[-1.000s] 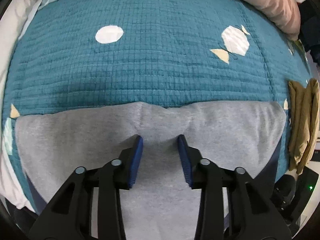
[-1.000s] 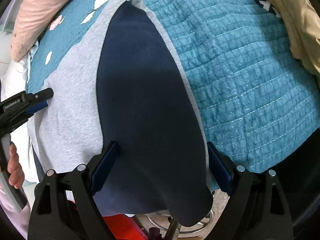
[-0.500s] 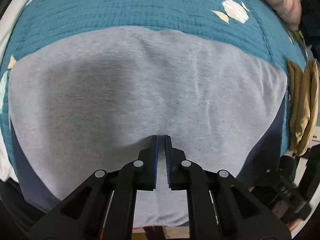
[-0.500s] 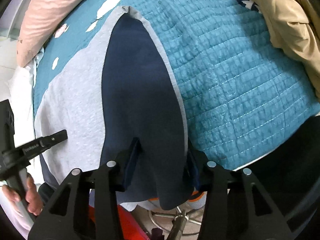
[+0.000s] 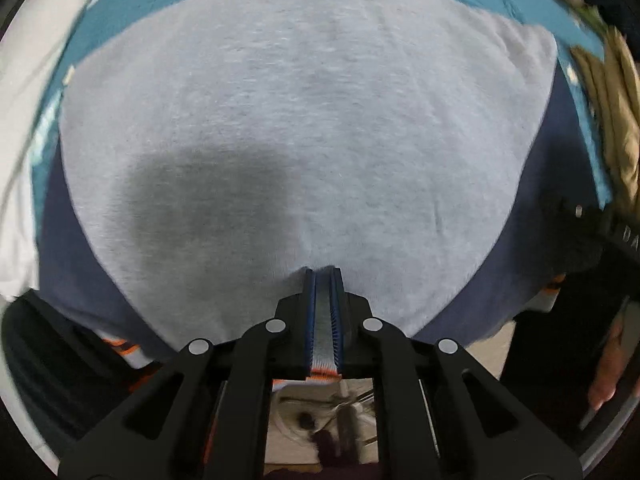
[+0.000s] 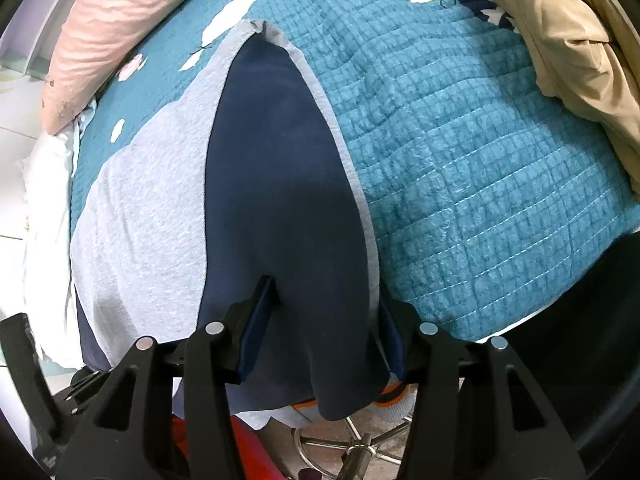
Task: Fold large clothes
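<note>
A grey garment with navy sleeves lies spread over a teal quilted bed cover. My left gripper is shut on the grey hem at the near edge of the garment. My right gripper has its jaws partly closed around the navy sleeve, which drapes between and over the fingers and hides the right fingertip. The sleeve's orange-striped cuff hangs off the bed edge. The grey body also shows left of the sleeve in the right wrist view.
A pink pillow lies at the far side of the bed. Tan clothes are piled at the right; they also show in the left wrist view. A chair base stands on the floor below the bed edge.
My left gripper closed on the grey hem and drew back toward the bed edge. My right gripper narrowed around the navy sleeve and pulled back slightly.
</note>
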Demonstrator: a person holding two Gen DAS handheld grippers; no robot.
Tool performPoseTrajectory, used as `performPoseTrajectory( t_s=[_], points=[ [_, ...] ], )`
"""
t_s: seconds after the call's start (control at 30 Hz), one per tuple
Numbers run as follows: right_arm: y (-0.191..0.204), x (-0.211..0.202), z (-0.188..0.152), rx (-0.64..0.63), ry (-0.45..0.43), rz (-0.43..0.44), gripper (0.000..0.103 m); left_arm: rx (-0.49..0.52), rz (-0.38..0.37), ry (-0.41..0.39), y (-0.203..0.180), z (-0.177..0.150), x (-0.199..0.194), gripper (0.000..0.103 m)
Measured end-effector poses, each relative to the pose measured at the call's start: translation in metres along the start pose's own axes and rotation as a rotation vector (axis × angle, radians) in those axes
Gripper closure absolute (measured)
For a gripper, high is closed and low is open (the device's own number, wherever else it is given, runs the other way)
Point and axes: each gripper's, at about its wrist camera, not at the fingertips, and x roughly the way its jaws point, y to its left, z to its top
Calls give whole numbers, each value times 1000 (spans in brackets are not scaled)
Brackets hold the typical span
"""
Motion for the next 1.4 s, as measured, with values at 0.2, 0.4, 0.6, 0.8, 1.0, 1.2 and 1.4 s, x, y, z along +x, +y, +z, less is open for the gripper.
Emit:
performPoseTrajectory(
  t_s=[0.2,0.4,0.6,0.8,1.0,1.2,1.4],
  points=[
    [2,0,-1,-6,-9,-16,55,-47,-65,59,4,-10,11,95],
    [2,1,-1,-1,-12,-19,54,-44,-64,57,1,-8,17,95],
    [3,1,-2,8,-19,-19,53,-31,-86,54,-2,-5,1,94],
    [4,1,-2,6,-26,-13,49,-23,-107,47,-10,5,-7,94],
    [5,2,-3,12,-30,-12,48,-23,-84,19,-7,8,-17,94],
    [6,3,-2,16,-30,-9,44,-34,-44,2,7,34,-12,89],
    [-2,-1,-1,104,-24,66,60,-50,-61,4,7,36,1,88]
  ],
)
